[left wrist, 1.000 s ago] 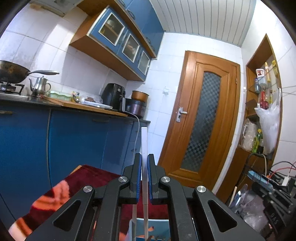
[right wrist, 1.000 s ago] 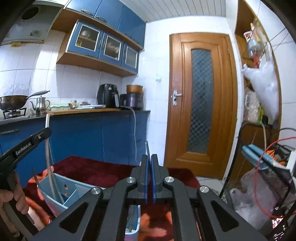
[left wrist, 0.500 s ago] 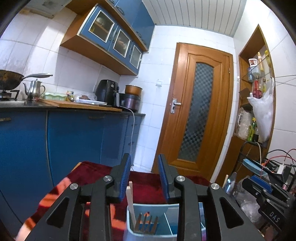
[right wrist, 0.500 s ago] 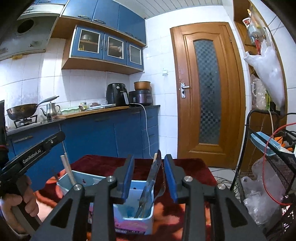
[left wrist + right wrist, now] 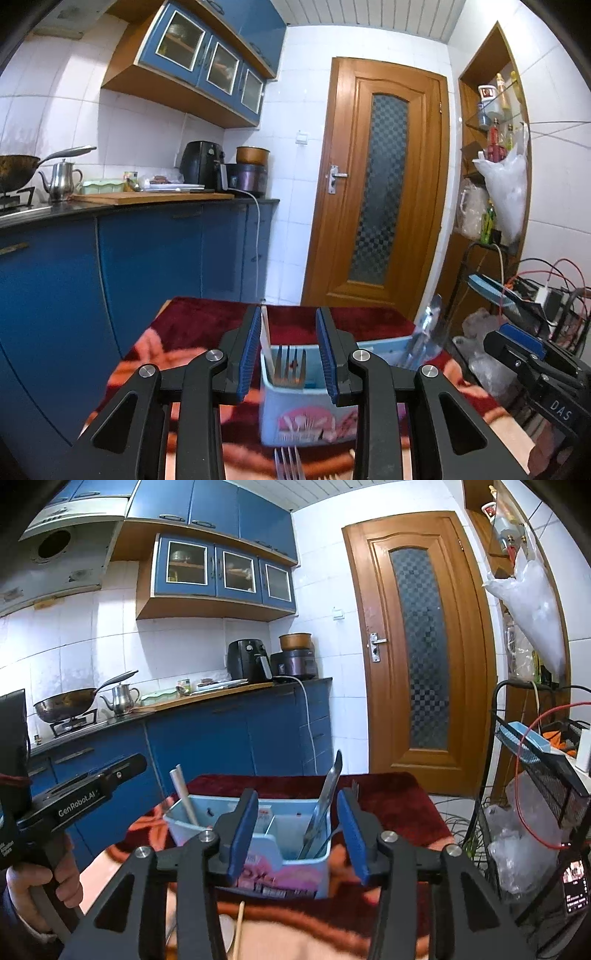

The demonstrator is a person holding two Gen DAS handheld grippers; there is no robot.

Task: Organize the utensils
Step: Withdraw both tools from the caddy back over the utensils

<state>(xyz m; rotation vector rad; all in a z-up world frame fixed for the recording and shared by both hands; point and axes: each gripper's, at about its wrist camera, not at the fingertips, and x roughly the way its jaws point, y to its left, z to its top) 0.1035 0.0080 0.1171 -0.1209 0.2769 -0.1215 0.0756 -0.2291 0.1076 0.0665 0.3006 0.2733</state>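
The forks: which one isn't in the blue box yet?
The fork lying flat on the cloth in front of the blue box, tines pointing at it. The other fork already stands inside the box, tines up, beside a white stick.

Bright, even light; fisheye-bent edges, blurred foreground.

Left gripper [image 5: 286, 354]: jaws spread wide, nothing between the pads, pointing toward 12 o'clock.
Right gripper [image 5: 299, 832]: jaws spread wide, nothing gripped, pointing toward 12 o'clock.
Left hand [image 5: 40, 882]: at 8 o'clock in the right wrist view, wrapped around the handle.
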